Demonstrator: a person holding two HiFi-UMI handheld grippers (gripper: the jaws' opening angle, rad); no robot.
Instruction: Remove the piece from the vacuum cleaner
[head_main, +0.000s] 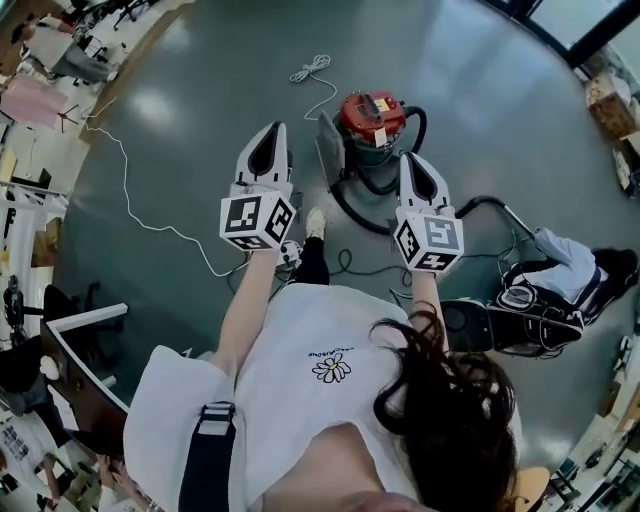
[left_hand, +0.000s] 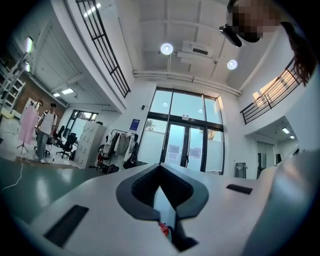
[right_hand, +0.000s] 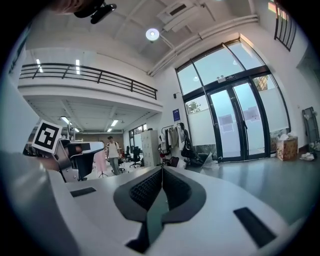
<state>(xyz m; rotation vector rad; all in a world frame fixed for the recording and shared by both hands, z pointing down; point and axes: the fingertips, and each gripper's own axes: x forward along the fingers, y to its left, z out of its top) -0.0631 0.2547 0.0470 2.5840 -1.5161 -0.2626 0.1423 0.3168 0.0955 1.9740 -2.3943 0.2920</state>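
Observation:
The vacuum cleaner (head_main: 371, 122), a canister with a red lid and a steel body, stands on the grey floor ahead of me in the head view. Its black hose (head_main: 352, 210) loops on the floor toward me. My left gripper (head_main: 274, 130) is held out level to the left of the canister, jaws shut and empty. My right gripper (head_main: 411, 160) is just right of the canister, over the hose, also shut with nothing in it. In the left gripper view the gripper (left_hand: 160, 166) faces the hall; the right gripper (right_hand: 162, 169) does too, and neither view shows the vacuum cleaner.
A white cable (head_main: 130, 190) trails across the floor at left. A second machine with a metal wand and a white cloth (head_main: 548, 285) lies at right. A desk (head_main: 88, 330) stands lower left. Glass doors (left_hand: 187, 142) and a standing person (left_hand: 47, 129) are far ahead.

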